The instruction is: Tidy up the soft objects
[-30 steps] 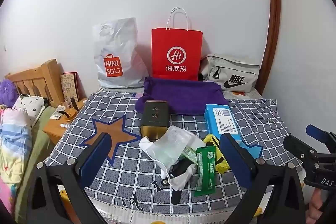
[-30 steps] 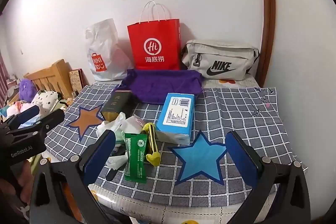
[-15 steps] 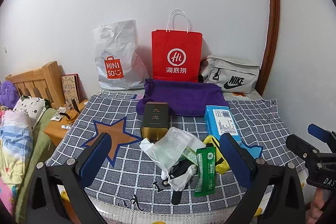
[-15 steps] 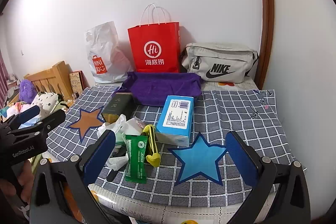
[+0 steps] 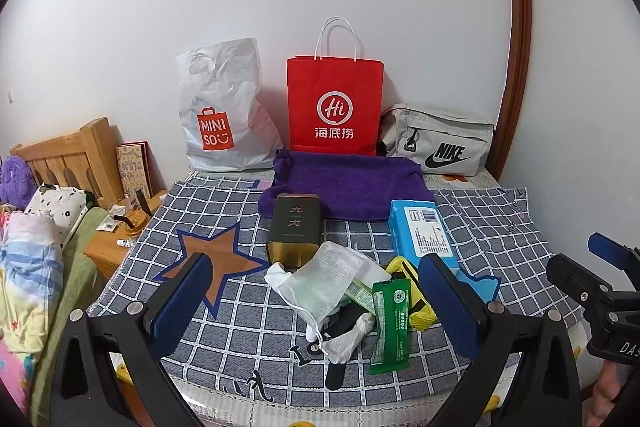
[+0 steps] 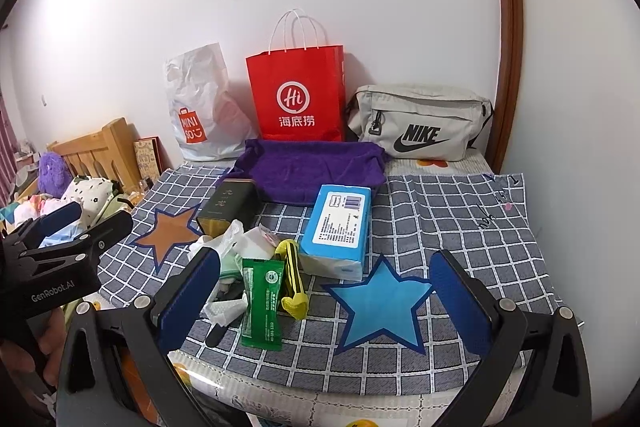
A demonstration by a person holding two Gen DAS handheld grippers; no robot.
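- We hold left gripper (image 5: pixel 316 279) jaws spread, empty, above the table's near edge.
- Right gripper (image 6: pixel 326 275) likewise spread, empty.
- Purple towel (image 5: pixel 348 187) lies at the back, before the red bag (image 5: pixel 334 107).
- Tissue pack (image 6: pixel 340 223) sits just beside the green sachet (image 6: pixel 262 301) pile.

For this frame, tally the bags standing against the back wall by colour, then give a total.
Red: 1, the red paper bag
White: 1, the white plastic bag
Grey: 1, the grey waist bag
Total: 3
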